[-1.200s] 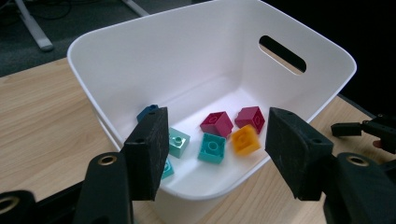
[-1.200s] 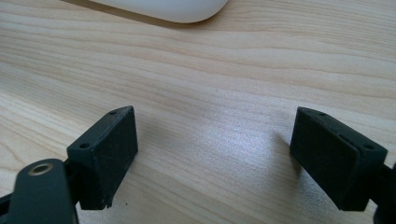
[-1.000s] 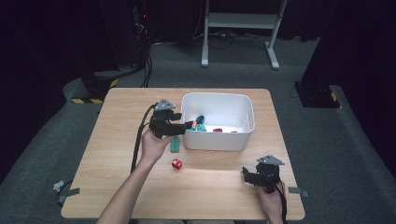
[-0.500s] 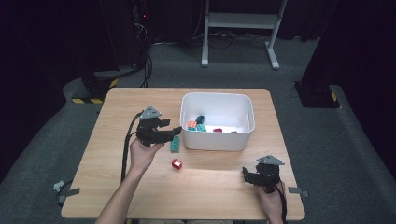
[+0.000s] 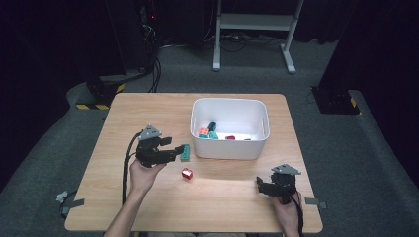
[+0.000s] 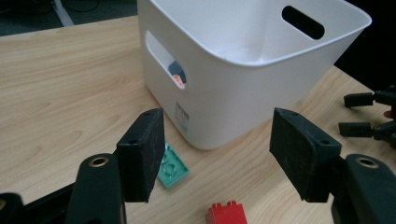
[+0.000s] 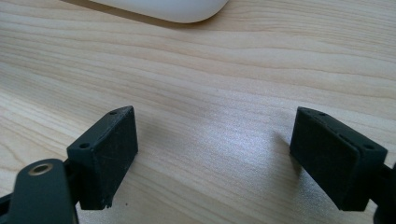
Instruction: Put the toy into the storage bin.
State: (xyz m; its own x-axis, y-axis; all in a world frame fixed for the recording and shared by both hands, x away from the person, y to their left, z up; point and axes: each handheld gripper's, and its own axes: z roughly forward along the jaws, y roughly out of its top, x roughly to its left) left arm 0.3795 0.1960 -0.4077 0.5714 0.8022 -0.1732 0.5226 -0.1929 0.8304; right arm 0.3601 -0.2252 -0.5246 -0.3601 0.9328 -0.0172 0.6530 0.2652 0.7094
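1. centre left of the high view: left gripper (image 5: 179, 153), jaws apart and just been opening, empty, nears the green brick (image 5: 185, 152) beside the white bin (image 5: 230, 148).
2. straddle the brick squarely before closing.
3. lower right: right gripper (image 5: 260, 185) rests with jaws apart.

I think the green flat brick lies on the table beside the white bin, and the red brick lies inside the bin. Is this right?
Not quite. The red brick lies on the table, outside the white bin, as the high view shows. The green flat brick does lie on the table beside the bin.
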